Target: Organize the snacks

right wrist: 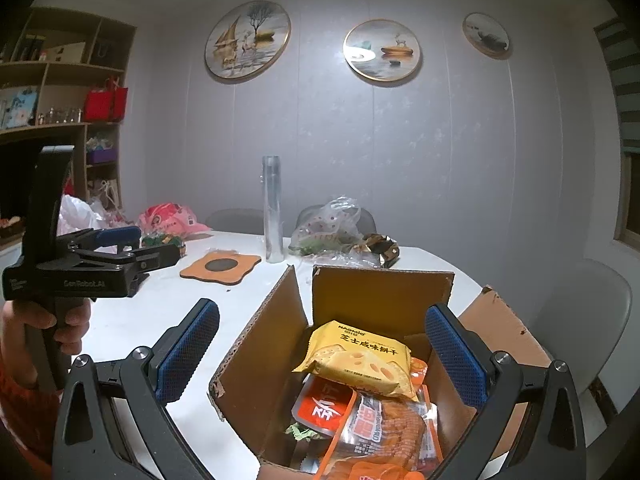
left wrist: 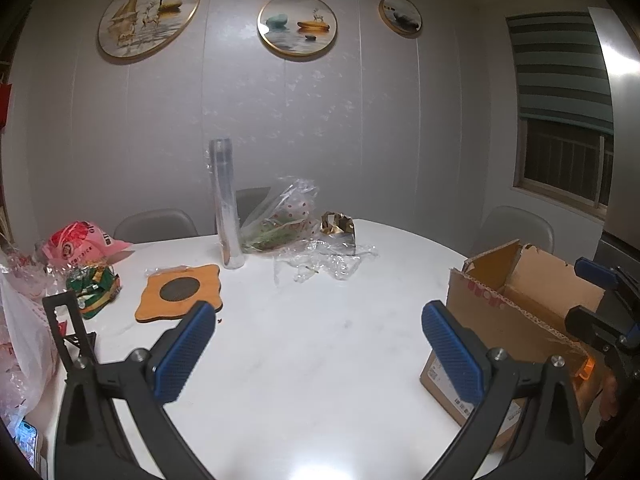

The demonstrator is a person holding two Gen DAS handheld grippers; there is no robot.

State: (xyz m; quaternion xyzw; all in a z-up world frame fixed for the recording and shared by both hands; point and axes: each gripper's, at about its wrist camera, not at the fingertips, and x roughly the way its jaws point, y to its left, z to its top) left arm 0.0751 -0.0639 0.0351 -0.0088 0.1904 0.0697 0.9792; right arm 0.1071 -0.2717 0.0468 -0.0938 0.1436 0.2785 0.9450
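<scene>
White counter (left wrist: 304,344) fills the lower half of both views, one round-edged top. One cardboard box (right wrist: 272,344), flaps up, sits at the lower centre of the right wrist view and at the right edge of the left wrist view. Inside it, one yellow cracker pack (right wrist: 360,356) lies on top, near the middle of the box, over one red-and-white pouch (right wrist: 324,404) and one orange-trimmed clear pack (right wrist: 384,428); more wrappers are underneath, count unclear.

Right tool (right wrist: 320,360) hangs over the open box, its two blue pads wide apart, nothing between them. Left tool (left wrist: 316,352) sits over bare counter at the lower centre of its view, pads also spread wide, nothing held. In the right wrist view it shows side-on at mid left, gripped by one hand (right wrist: 48,324).

Three round wall pictures (left wrist: 298,26) run across the top of the frame, large to small, left to right. Three chairs (left wrist: 156,224) show behind the counter in the left wrist view. One tall clear tube (left wrist: 227,204) stands upright at the centre. One clear plastic bag (left wrist: 280,216) with greens is just right of it, and one gold foil wrapper (left wrist: 338,226) is next to that. One pink snack bag (left wrist: 84,242) and one green snack bag (left wrist: 94,290) are at mid left. One orange coaster (left wrist: 180,292) lies flat beside the green bag.
</scene>
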